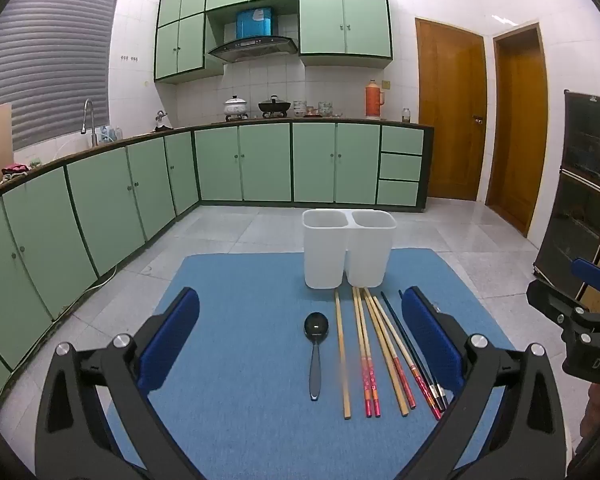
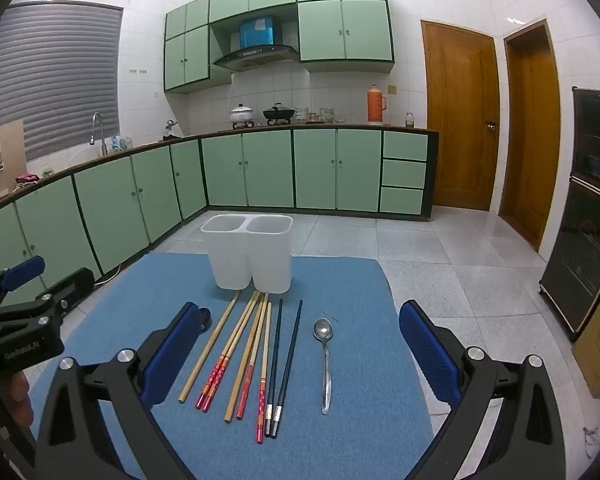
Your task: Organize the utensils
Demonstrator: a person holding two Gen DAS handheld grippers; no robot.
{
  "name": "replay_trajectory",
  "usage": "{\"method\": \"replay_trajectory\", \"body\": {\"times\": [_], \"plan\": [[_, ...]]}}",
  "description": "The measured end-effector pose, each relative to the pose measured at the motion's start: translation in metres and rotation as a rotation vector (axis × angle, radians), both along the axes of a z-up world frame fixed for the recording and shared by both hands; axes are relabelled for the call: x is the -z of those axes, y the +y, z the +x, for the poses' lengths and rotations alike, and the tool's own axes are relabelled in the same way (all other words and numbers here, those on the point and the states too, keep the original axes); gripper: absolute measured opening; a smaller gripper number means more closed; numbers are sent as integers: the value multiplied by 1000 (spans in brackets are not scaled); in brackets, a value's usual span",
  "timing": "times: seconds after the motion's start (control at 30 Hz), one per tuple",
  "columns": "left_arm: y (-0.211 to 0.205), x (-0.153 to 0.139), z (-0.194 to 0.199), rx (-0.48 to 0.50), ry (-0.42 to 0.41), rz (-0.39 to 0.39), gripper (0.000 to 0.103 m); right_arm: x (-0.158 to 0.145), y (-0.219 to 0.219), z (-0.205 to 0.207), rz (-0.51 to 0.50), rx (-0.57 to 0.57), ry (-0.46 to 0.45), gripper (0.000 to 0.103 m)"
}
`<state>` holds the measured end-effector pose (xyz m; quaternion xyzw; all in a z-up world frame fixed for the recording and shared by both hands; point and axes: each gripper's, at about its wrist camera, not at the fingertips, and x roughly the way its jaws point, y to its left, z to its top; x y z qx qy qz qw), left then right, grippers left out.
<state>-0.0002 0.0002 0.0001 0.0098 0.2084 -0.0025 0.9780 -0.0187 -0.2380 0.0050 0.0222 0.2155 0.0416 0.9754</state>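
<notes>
A white two-compartment holder (image 1: 348,248) (image 2: 248,252) stands at the far side of a blue mat (image 1: 240,288) (image 2: 340,288); both compartments look empty. Before it lie a black spoon (image 1: 315,344), several wooden and red-ended chopsticks (image 1: 380,352) (image 2: 240,360), two dark chopsticks (image 2: 284,364) and a silver spoon (image 2: 326,360). My left gripper (image 1: 301,294) hovers open over the black spoon and chopsticks, holding nothing. My right gripper (image 2: 300,307) is open above the chopsticks and silver spoon, also holding nothing. Its left finger hides most of the black spoon (image 2: 206,316).
Grey tiled floor (image 2: 420,248) surrounds the mat. Green base cabinets (image 1: 100,200) run along the left and back. A dark glass-fronted cabinet (image 2: 588,220) stands at the right, beside wooden doors (image 2: 460,120). Each view shows the other gripper's blue pad (image 1: 594,273) (image 2: 22,270) at its edge.
</notes>
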Motion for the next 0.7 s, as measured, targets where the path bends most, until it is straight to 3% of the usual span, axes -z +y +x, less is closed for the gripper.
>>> {"method": "replay_trajectory", "body": {"times": [0.7], "plan": [[-1, 1, 0, -2, -5, 12, 98, 0, -1, 0, 4, 0, 0, 97]]}}
